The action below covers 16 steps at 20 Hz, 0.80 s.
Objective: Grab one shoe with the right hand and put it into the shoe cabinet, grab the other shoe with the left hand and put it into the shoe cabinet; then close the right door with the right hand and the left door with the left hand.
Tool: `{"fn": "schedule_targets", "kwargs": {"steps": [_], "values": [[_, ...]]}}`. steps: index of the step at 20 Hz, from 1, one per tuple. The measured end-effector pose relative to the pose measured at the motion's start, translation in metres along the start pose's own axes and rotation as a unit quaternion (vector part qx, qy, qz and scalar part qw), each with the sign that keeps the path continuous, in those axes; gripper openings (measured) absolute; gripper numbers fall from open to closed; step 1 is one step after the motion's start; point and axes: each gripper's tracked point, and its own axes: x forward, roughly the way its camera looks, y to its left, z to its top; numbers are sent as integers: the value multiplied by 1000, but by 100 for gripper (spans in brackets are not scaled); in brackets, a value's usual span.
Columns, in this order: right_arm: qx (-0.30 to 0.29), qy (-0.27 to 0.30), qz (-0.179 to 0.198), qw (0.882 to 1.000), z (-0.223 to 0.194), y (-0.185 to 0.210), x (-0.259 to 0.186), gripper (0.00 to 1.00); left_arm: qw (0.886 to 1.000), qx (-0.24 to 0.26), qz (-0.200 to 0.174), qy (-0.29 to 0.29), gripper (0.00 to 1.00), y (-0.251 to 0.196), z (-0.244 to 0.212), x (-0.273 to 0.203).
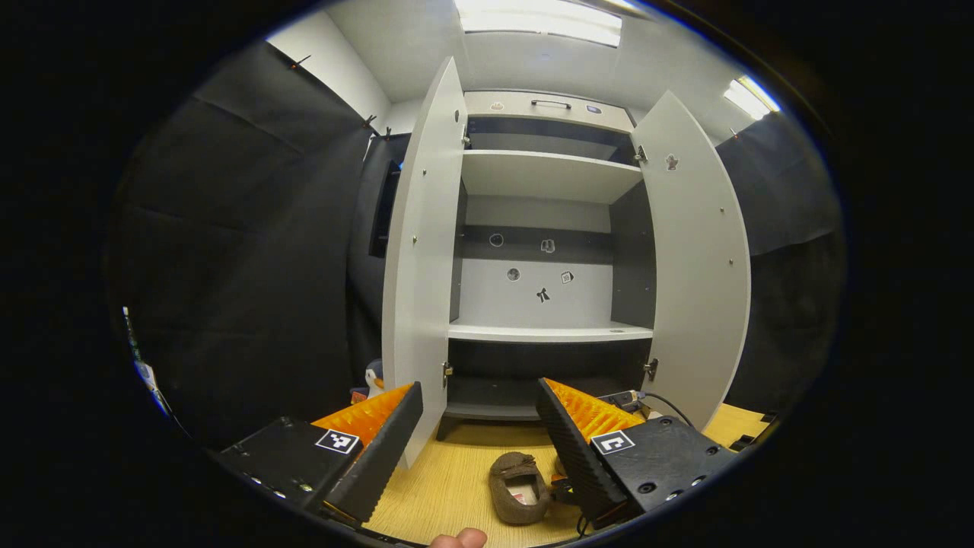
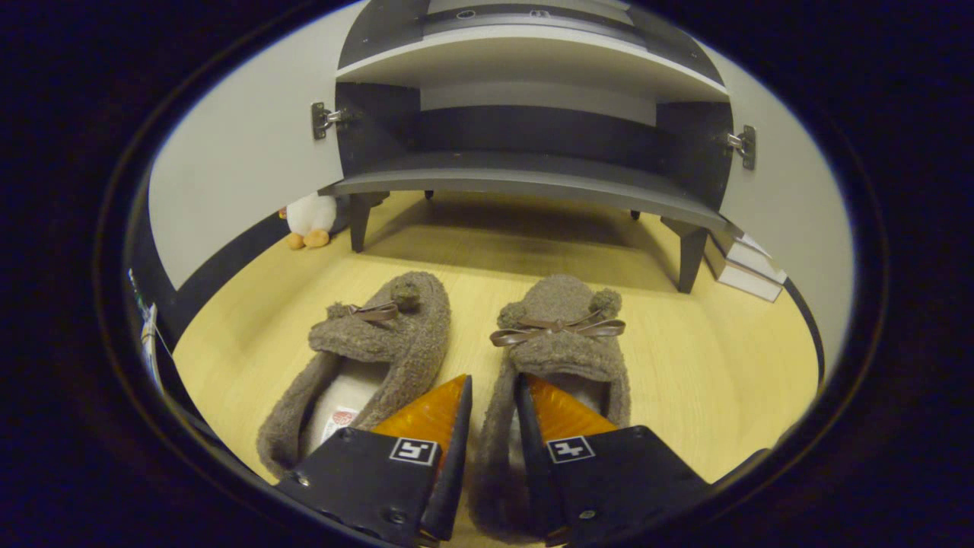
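Right claw (image 2: pixel 493 411) closing thinly on right slipper's (image 2: pixel 559 358) side wall, risking slipping off in lifting; left claw (image 1: pixel 478 434) hanging open.

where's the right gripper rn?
In the right gripper view the right gripper is down at the floor, its fingers astride the side wall of the right-hand slipper, in front of the open cabinet.

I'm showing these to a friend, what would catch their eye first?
Two fuzzy slippers lie side by side on the floor: the right hand-held gripper closes on the side wall of the right slipper, the left slipper untouched. Behind them the cabinet stands with both doors wide open.
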Motion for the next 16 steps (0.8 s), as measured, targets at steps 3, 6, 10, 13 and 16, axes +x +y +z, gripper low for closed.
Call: {"fn": "schedule_targets", "kwargs": {"steps": [3, 6, 10, 13, 16], "values": [[21, -11, 16, 1000, 2, -2, 0, 10, 1000, -3, 3, 2, 95, 2, -2, 0], [17, -36, 13, 999, 12, -7, -7, 5, 1000, -12, -2, 7, 95, -1, -4, 0], [-9, -95, 10, 995, 34, -16, -40, 5, 1000, -15, -11, 11, 95, -6, -7, 0], [-20, -136, 9, 990, 58, -21, -79, 5, 1000, -12, -20, 15, 95, -12, -10, 1], [-13, -181, 9, 983, 93, -28, -127, 5, 999, -12, -32, 9, 95, -19, -10, 4]]}}
